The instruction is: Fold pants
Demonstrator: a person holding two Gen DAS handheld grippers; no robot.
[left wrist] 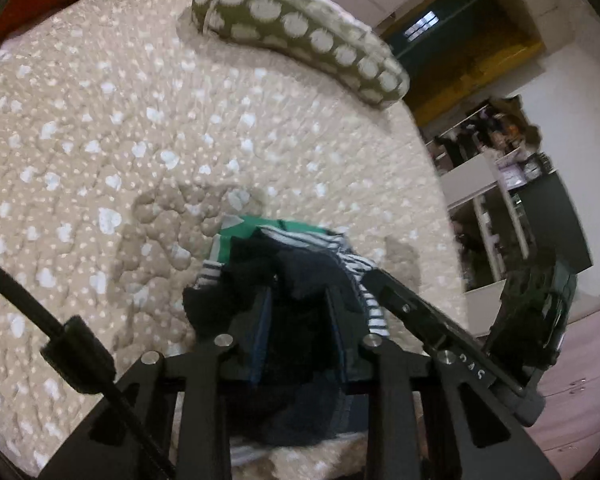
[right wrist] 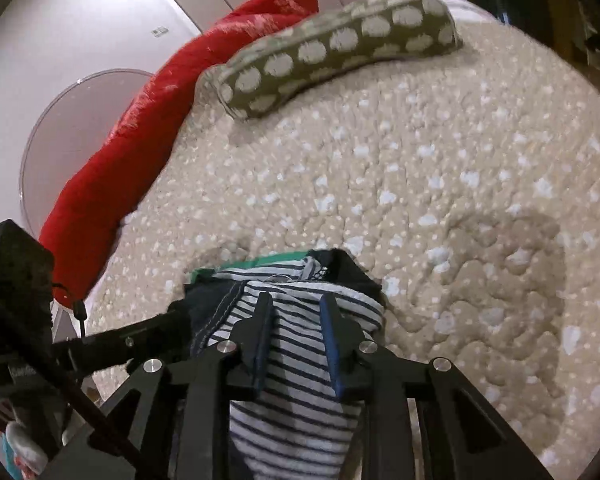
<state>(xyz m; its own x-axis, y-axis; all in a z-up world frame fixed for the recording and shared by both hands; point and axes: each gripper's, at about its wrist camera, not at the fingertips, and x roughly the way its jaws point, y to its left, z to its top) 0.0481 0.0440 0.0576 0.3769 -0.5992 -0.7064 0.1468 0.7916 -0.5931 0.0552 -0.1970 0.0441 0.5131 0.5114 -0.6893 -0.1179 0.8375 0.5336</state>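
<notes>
The pants (left wrist: 300,276) are dark navy with a white-and-navy striped part and a green band, bunched over a beige dotted quilt (left wrist: 100,140). My left gripper (left wrist: 300,296) is shut on the navy cloth, which fills the space between its fingers. My right gripper (right wrist: 296,304) is shut on the striped part of the pants (right wrist: 296,360); navy cloth and the green band show beyond it. The right gripper's body (left wrist: 440,332) shows at the right of the left wrist view, and the left gripper's arm (right wrist: 132,344) at the left of the right wrist view. Both grippers are side by side.
An olive pillow with white dots (left wrist: 300,36) lies at the far side of the bed, also in the right wrist view (right wrist: 332,52). A red blanket (right wrist: 140,132) lies along the bed's left edge. Shelves and furniture (left wrist: 500,200) stand beyond the right edge.
</notes>
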